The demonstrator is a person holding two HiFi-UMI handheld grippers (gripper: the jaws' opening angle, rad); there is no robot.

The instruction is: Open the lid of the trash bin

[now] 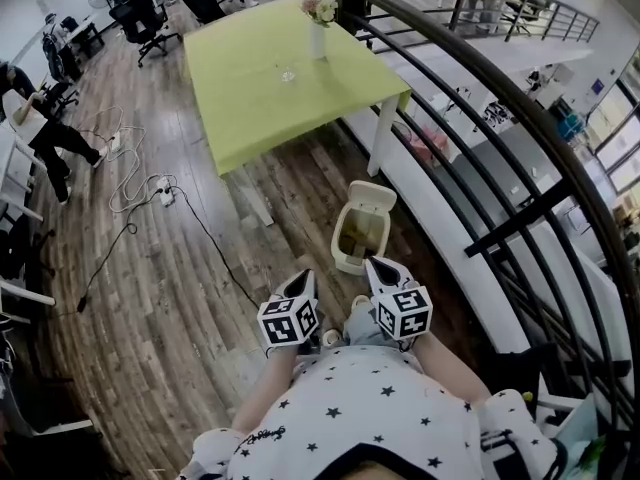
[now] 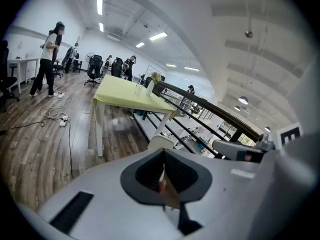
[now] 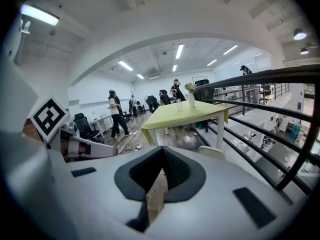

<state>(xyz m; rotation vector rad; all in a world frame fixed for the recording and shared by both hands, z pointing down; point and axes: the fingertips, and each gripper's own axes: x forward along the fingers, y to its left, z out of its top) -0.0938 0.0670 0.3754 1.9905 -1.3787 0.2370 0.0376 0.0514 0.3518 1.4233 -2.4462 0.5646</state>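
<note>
In the head view a small cream trash bin (image 1: 345,253) stands on the wooden floor beside the railing. Its lid (image 1: 373,197) is tipped up and back, and the brownish inside shows. My left gripper (image 1: 303,282) and right gripper (image 1: 381,267) are held close to my body, just short of the bin and touching nothing. Both have their jaws together with nothing between them. The left gripper (image 2: 162,153) sees the bin's lid (image 2: 160,142) just past its tips. Over the right gripper (image 3: 161,153), the lid (image 3: 212,153) peeks out slightly to the right.
A lime-green table (image 1: 270,88) with a flower vase (image 1: 319,23) and a glass (image 1: 288,75) stands beyond the bin. A black railing (image 1: 500,158) curves along the right. Cables and a power strip (image 1: 160,194) lie on the floor at left. People and office chairs are farther back.
</note>
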